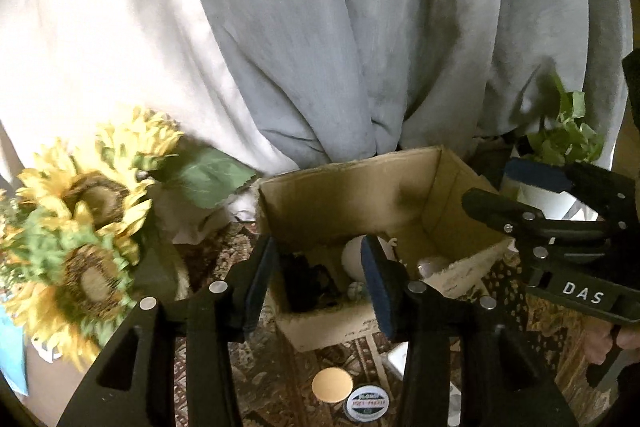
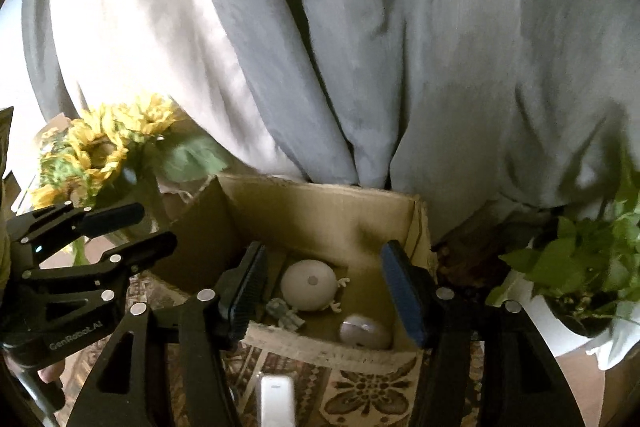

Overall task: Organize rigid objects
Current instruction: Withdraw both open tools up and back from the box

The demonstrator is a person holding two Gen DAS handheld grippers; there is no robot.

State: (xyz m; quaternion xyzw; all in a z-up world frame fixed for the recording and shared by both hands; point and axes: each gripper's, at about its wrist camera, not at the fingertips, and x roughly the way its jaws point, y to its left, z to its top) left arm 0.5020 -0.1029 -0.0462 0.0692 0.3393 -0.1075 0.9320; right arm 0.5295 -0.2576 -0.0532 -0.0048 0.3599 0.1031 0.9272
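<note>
Both the left gripper (image 1: 320, 283) and the right gripper (image 2: 334, 293) are held wide open, nothing gripped, at lower centre of each view. Inside the cardboard box (image 2: 320, 215) a white round gadget (image 2: 308, 285), a small figurine (image 2: 286, 313) and a mouse (image 2: 365, 331) are seen.

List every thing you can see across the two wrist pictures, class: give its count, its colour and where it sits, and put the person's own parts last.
cardboard box: one, brown, open, on the patterned cloth
round white gadget: one, white, inside the box
small figurine: one, grey-green, inside the box near its front wall
pale oval object: one, whitish, front right corner of the box
dark object: one, black, left side of the box; kind unclear
white bar-shaped object: one, white, on the cloth before the box
round tins: two, one tan-topped, one labelled, on the cloth before the box
sunflowers: a bunch, yellow, left of the box
potted plant: one, green in white pot, right of the box
curtain: grey, behind everything
left tongs: black, open, empty
right tongs: black, open, empty
</note>
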